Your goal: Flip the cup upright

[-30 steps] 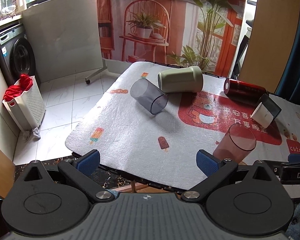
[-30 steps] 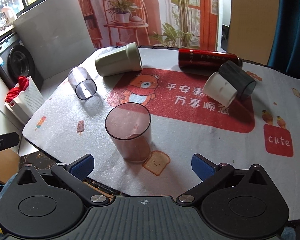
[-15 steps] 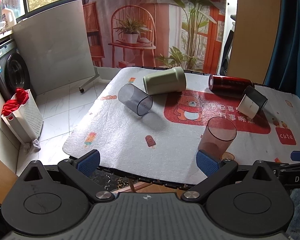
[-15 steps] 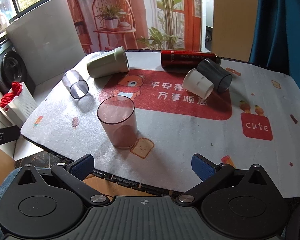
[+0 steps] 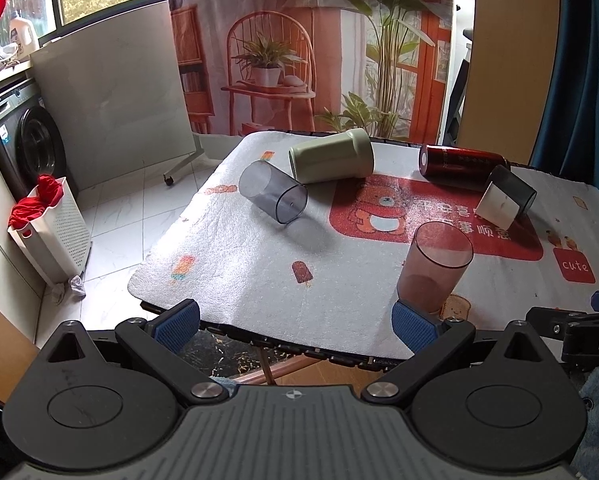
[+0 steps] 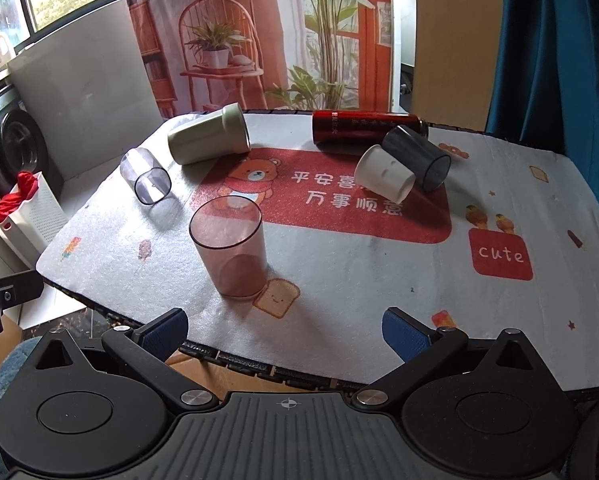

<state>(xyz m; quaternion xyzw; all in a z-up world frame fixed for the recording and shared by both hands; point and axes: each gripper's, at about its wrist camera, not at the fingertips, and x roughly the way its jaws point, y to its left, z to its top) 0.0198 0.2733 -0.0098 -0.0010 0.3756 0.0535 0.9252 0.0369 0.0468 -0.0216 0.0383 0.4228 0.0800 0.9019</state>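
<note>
Broadly, the worktop [image 6: 379, 280] under its printed mat filled both views. On it lay a green mug [image 6: 209, 138] on its side at the far left, a red can [image 6: 363, 130] at the far edge, and a dark tumbler [image 6: 417, 158] touching a white cup [image 6: 385, 174] — all tipped over. A clear cup [image 5: 273, 192] lay on its side near the mug. Closer to me the pink cup [image 6: 229, 246] stood upright, mouth up, near the front edge. My left tool [image 5: 295, 320] hung with its jaws spread wide, empty — my right tool [image 6: 285, 330] likewise gaped, holding nothing.
</note>
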